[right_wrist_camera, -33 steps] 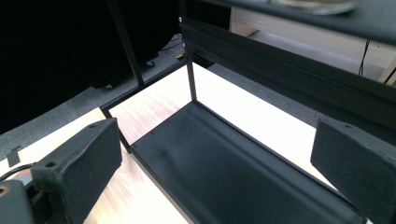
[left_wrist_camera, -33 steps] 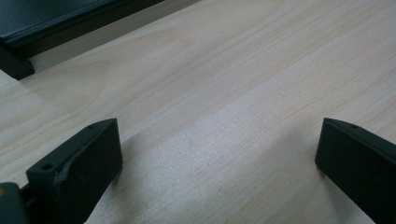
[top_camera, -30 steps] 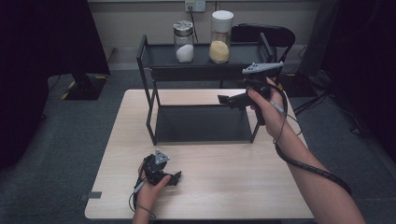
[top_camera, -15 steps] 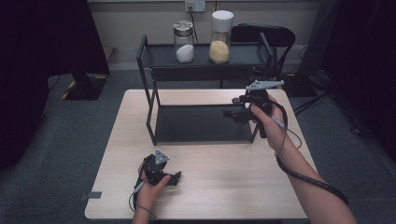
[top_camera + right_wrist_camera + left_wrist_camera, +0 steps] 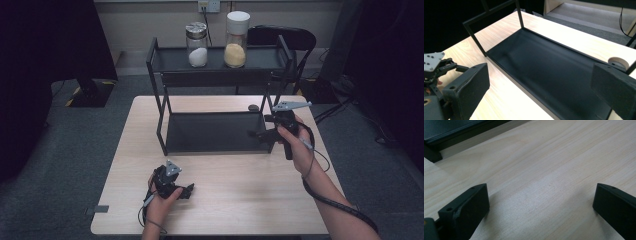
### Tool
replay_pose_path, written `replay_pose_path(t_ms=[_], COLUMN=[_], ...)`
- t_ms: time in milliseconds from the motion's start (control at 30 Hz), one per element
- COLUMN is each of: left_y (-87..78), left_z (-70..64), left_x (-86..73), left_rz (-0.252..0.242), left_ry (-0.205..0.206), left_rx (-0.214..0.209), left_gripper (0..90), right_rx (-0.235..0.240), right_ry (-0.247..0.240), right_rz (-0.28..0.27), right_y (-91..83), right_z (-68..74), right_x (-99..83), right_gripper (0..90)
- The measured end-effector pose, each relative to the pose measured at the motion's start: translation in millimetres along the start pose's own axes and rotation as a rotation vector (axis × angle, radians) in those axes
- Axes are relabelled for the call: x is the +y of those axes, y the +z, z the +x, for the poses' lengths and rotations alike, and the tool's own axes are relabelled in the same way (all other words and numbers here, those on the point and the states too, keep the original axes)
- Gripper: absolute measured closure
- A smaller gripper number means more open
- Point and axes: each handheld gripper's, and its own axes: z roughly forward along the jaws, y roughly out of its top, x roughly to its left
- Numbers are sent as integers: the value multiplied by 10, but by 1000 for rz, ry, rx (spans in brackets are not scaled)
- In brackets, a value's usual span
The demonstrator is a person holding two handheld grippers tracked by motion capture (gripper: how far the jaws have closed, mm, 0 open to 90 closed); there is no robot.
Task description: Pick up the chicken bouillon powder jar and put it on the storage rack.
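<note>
no readable text — none anywhere

Two hands, each holding a black two-jaw gripper with its jaws spread wide.

The left gripper [image 5: 187,190] sits low in the lower left of the frame, left hand [image 5: 160,197] wrapped around it. The right gripper [image 5: 256,134] is at centre right, right hand [image 5: 295,142] gripping it, forearm reaching in from the lower right corner.

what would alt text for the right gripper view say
The right tool has its two black jaws wide open with nothing between them, aimed down at the black bottom tray of a metal rack on a light wood table. At the far left, the left tool rests on the table.
</note>
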Motion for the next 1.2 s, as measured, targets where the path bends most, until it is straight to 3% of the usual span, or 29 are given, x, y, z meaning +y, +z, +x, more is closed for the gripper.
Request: replay_pose_path(t_ms=[333,767,1200], left_y=[0,0,0], left_z=[0,0,-1], left_x=[0,0,0], left_rz=[0,0,0], left_ry=[-1,-1,-1], left_rx=[0,0,0], left_gripper=[0,0,0], right_rx=[-10,-30,-22], right_ry=[2,-45,-35], right_rz=[-6,56,94], right_y=[-95,-171,-189], right_z=[-18,20,-8], right_x=[-251,-560,-863], right_gripper=[14,11,11])
